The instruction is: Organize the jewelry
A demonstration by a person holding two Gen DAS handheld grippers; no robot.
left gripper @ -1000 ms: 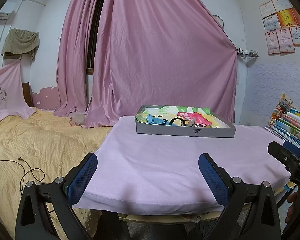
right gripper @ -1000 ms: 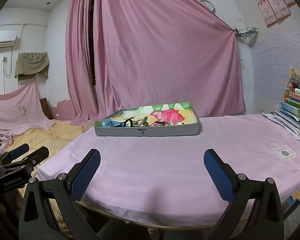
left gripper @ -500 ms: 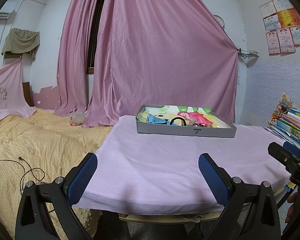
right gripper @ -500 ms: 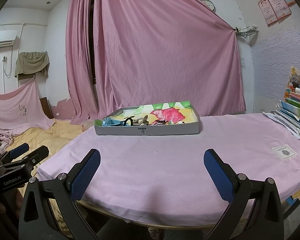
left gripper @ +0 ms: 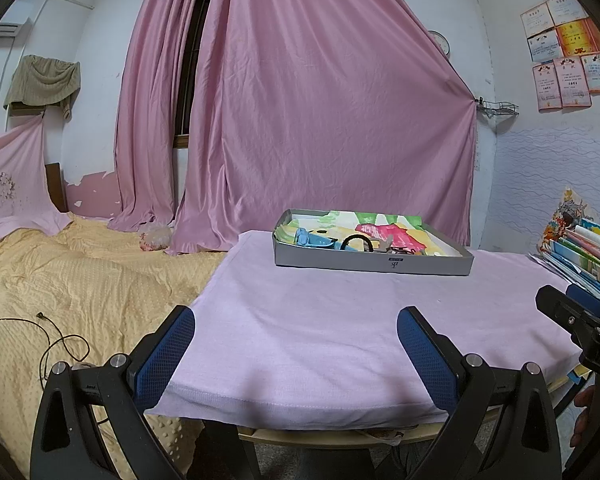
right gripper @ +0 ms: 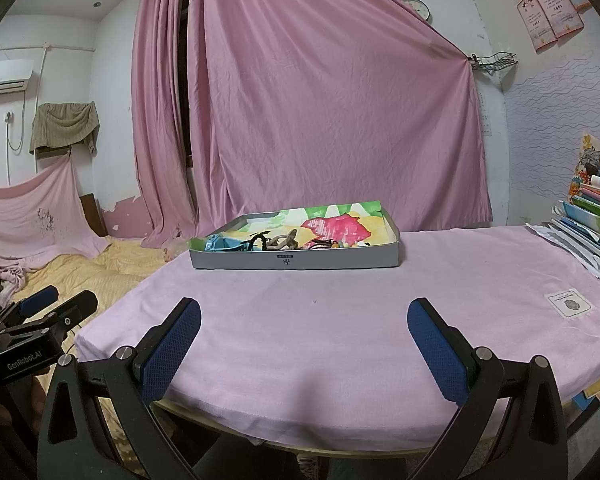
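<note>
Left claw (left gripper: pixel 296 334): spread wide, blue pads apart, empty, low centre of the left wrist view, hanging over the near edge of the tabletop (left gripper: pixel 340 320).
Right claw (right gripper: pixel 304 326): likewise spread wide, nothing between the pads, low centre of the right wrist view.
Jewelry (right gripper: pixel 288 240): heaped in the grey tray (right gripper: pixel 296 258), centre of both views, well apart from both claws.
Tray: flat on the pink cloth, bright paper lining inside.
Blue piece (left gripper: pixel 314 238): left end of the tray, likely light plastic, stiff enough for a pinch across its width.
Black ring (left gripper: pixel 356 240): thin band standing up beside the blue piece; probably light and springy, best nipped on the raised arc.
Small bits (right gripper: pixel 336 244): too tiny to name; probably slippery and prone to tangle.
Change from a second back: almost none, tray a touch lower in both views, claws just as wide.
</note>
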